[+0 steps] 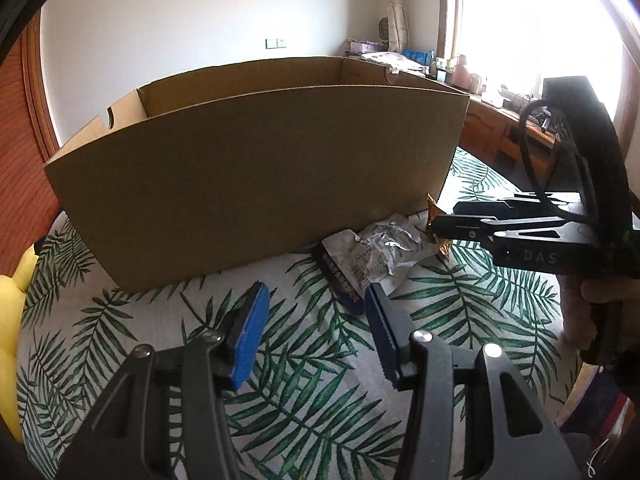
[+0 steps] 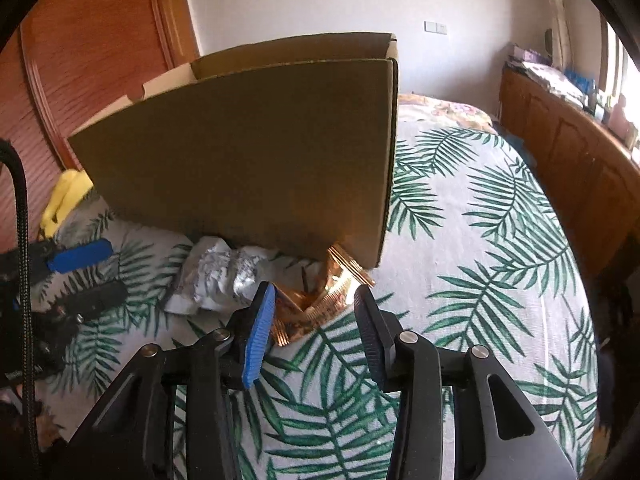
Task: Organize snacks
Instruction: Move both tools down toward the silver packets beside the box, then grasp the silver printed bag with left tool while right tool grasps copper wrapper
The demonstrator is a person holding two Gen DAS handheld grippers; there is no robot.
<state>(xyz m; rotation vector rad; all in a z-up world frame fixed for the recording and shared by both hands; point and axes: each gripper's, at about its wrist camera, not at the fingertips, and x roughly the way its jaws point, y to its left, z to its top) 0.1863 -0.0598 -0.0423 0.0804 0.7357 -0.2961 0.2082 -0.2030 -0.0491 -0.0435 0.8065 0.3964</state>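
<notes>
A big open cardboard box stands on the leaf-print bedcover. A crumpled silver snack packet with a dark end lies against its base. My left gripper is open just in front of that packet, with nothing between its blue pads. A shiny copper snack packet lies at the box's near corner, between the fingers of my right gripper. That gripper stands open around it. In the left wrist view the right gripper reaches in from the right to the copper packet.
A yellow soft object lies left of the box. A wooden cabinet with clutter on top runs along the right under the window, and wooden panelling stands behind the box. A person's hand holds the right gripper's handle.
</notes>
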